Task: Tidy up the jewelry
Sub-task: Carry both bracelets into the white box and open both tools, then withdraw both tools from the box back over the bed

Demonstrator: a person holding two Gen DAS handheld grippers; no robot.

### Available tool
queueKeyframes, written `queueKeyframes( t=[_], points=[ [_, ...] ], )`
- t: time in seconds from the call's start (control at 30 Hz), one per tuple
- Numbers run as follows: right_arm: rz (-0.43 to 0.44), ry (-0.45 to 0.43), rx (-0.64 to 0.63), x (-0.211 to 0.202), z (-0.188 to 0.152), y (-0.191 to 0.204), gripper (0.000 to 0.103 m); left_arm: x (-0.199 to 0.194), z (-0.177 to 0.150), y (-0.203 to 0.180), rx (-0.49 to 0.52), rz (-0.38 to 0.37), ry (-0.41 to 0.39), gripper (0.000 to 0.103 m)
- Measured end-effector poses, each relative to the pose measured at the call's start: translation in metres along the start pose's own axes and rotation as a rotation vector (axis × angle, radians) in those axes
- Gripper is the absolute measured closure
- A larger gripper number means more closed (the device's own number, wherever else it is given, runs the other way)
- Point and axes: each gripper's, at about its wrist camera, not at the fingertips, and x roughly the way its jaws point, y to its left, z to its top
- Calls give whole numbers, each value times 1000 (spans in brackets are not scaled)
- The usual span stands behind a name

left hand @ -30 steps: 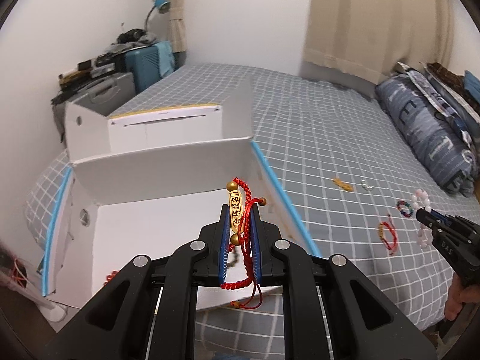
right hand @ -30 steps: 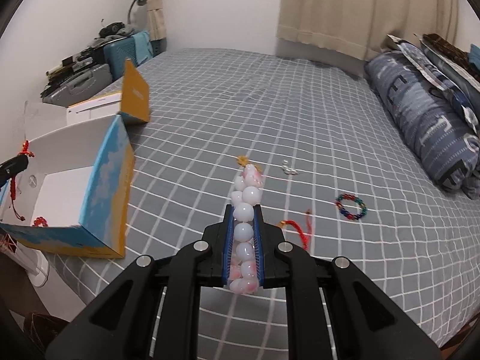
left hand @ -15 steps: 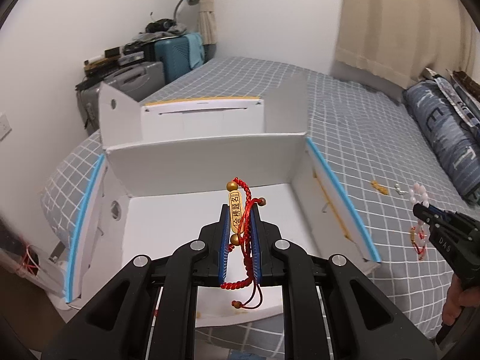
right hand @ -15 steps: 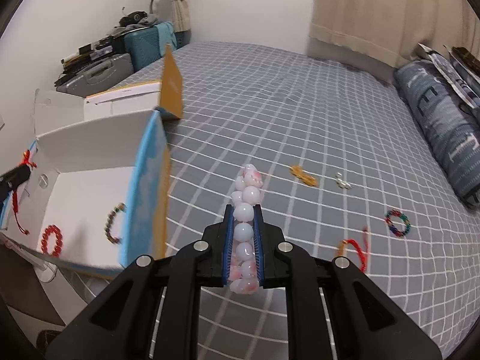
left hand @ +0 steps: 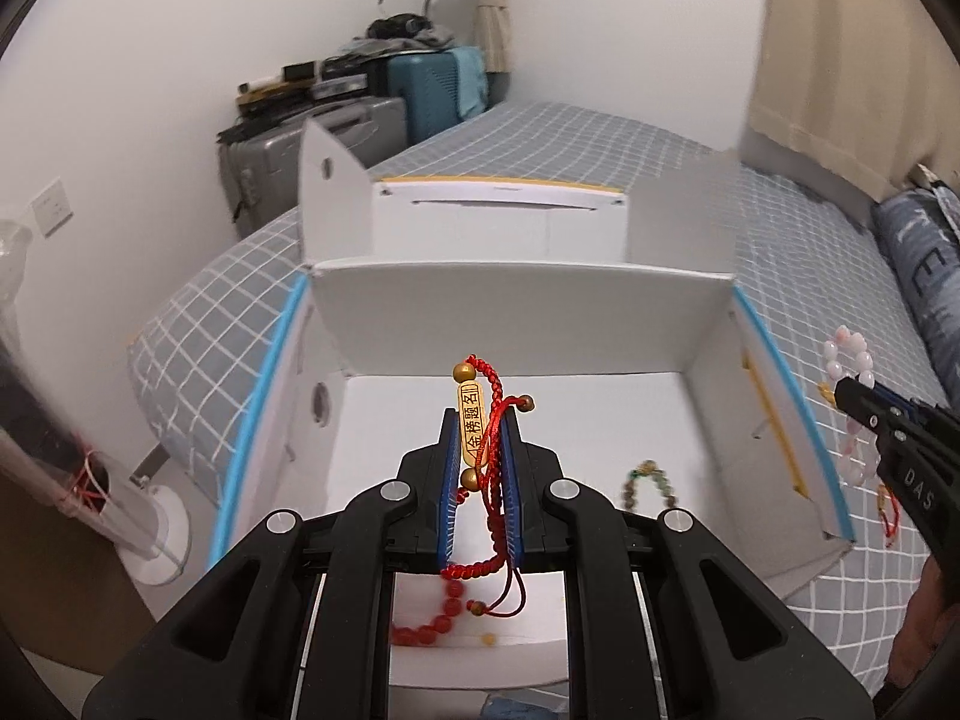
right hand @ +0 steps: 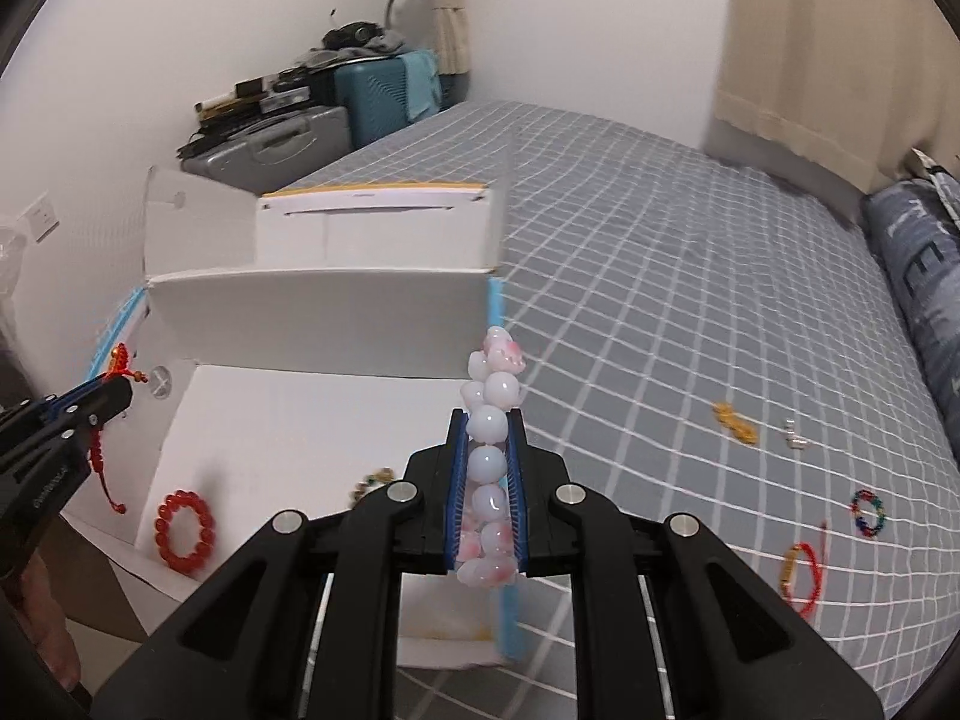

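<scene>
Two bracelets are on their way to the box at once, one in each gripper.

From the left wrist camera, the left gripper point(left hand: 480, 450) is clamped on a red cord bracelet point(left hand: 489, 462) with a gold inscribed bar and small gold beads; its knotted tails dangle below the jaws. A second ago the white cardboard box point(left hand: 522, 306) sat off to the left of this view and lower; now it lies square ahead and the bracelet hangs over its floor, so a release here should land inside. On that floor lie a red bead bracelet point(left hand: 429, 630), partly hidden by the gripper, and a greenish-brown bead bracelet point(left hand: 651, 480). The right gripper point(left hand: 855, 399) shows at the frame's right edge, beside the box's right wall.

From the right wrist camera, the right gripper point(right hand: 487, 441) is closed on a pale pink-and-white bead bracelet point(right hand: 489, 462), round glossy beads lined up between the blue pads. The box, earlier well off to the left, has slid under the gripper's left side; the bracelet now hangs about over its blue-edged right wall. Four pieces remain on the grey checked bedspread point(right hand: 660, 300): a gold trinket point(right hand: 735, 423), a small silver piece point(right hand: 795, 438), a multicoloured bead ring point(right hand: 870, 513) and a red cord bracelet with a gold bar point(right hand: 801, 576).
</scene>
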Motion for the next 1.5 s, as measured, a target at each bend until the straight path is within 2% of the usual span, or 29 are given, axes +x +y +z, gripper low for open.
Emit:
queueKeyframes(
  t=[0.27,0.4,0.6,0.63,0.67,0.7,0.73,0.77,0.8,0.87,0.93,0.97,1.07,1.17,1.33,1.5],
  points=[
    [33,94,-12,37,-6,37,92,37,-5,20,-24,35,93,91],
    [11,167,-9,58,-11,46,92,50,-11,18,-23,29,137,90],
    [-5,219,-33,73,-17,55,91,59,-15,14,-19,29,170,87],
    [-13,231,-42,74,-17,56,83,59,-15,13,-19,31,173,87],
    [-17,236,-41,74,-18,57,73,57,-15,14,-26,32,174,80],
    [-12,229,-39,72,-17,57,68,56,-13,15,-33,33,172,70],
    [-10,215,-39,68,-16,57,57,53,-13,16,-38,36,163,66],
    [-11,204,-37,65,-14,56,53,47,-12,17,-41,39,147,59],
    [-13,191,-36,60,-13,55,50,44,-10,17,-48,40,139,45],
    [-16,171,-36,52,-9,52,30,33,-8,19,-60,39,107,29],
    [-40,135,-29,40,-5,44,22,26,-6,18,-66,35,92,25],
    [-48,123,-23,36,-3,41,15,21,-4,18,-71,30,81,20],
    [-66,79,-4,21,2,26,8,7,-2,12,-65,20,36,9],
    [-99,54,-9,10,6,12,8,-13,1,-3,-42,-10,-45,8],
    [-141,39,-7,-8,6,-20,8,-31,5,-27,-20,-58,-58,8],
    [-166,42,49,-24,0,-67,8,-38,6,-60,7,-79,-56,7]
  ],
)
